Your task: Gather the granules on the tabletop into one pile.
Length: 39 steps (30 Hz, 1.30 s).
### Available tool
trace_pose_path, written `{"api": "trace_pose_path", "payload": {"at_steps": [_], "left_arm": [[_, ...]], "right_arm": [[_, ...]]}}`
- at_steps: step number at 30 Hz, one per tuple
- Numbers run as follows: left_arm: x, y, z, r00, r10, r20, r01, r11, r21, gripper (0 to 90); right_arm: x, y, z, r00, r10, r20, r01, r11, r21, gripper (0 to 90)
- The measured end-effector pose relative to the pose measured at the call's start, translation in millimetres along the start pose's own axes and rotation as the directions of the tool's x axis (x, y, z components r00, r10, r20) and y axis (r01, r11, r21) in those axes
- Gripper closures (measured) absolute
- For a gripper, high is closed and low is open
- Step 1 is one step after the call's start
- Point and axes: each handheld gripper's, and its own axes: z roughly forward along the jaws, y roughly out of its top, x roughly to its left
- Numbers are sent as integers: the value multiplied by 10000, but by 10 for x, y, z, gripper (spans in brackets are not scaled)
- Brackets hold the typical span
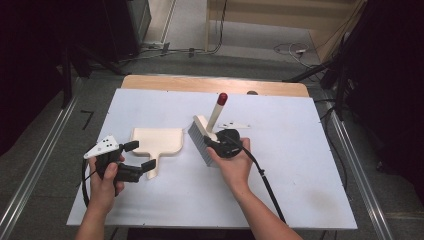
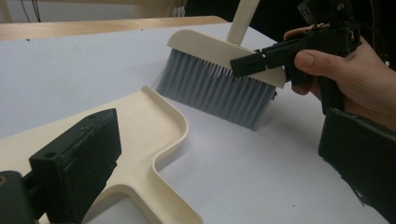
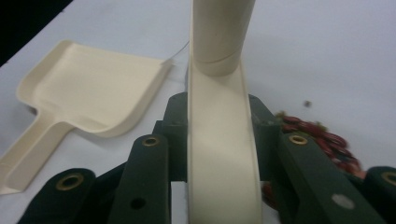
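A cream dustpan (image 1: pixel 157 141) lies flat at the table's middle left, its handle (image 1: pixel 152 167) pointing toward me. My left gripper (image 1: pixel 141 156) is open, and the dustpan handle (image 2: pixel 163 191) lies loose between its wide-apart jaws. A cream brush (image 1: pixel 200 142) with grey bristles stands just right of the pan's mouth, its red-tipped handle (image 1: pixel 222 98) leaning away. My right gripper (image 1: pixel 214 143) is shut on the brush head (image 3: pixel 219 154). Grey bristles (image 2: pixel 210 91) rest on the table near the dustpan's (image 2: pixel 140 126) lip. A small pile of dark red bits (image 3: pixel 327 142) lies right of the brush, partly hidden.
The white table top (image 1: pixel 300 170) has open room on its right and near side. A small white strip (image 1: pixel 235 124) lies behind the brush. A wooden edge (image 1: pixel 215 84) runs along the far side, with floor cables beyond it.
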Motion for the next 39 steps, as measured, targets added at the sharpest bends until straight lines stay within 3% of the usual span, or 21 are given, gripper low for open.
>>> {"api": "trace_pose_path", "payload": {"at_steps": [4,10,19,23,26,30,39], "left_arm": [[-10,3,16,10000,27,20,-27,10000,41,0],[-26,4,40,10000,52,32,-52,9999,126,0],[-12,3,33,10000,56,14,-56,9999,118,0],[-13,4,32,10000,56,12,-56,9999,103,0],[-9,4,24,10000,43,-3,-43,9999,98,0],[-13,2,24,10000,53,15,-54,9999,100,0],[-16,4,36,10000,40,39,-40,9999,96,0]], "right_arm": [[-177,-67,-114,9984,502,246,-500,9987,-96,650],[-303,-150,-256,9964,644,557,-628,9976,-294,650],[-302,13,-398,9966,823,-46,-823,9927,-886,650],[-250,61,-324,9969,767,-167,-778,9940,-764,650],[-191,20,-211,9977,620,-275,-630,9973,-387,650],[-240,-40,-152,9972,727,162,-722,9970,-282,650],[-464,-131,-344,9935,856,755,-830,9959,-372,650]]}}
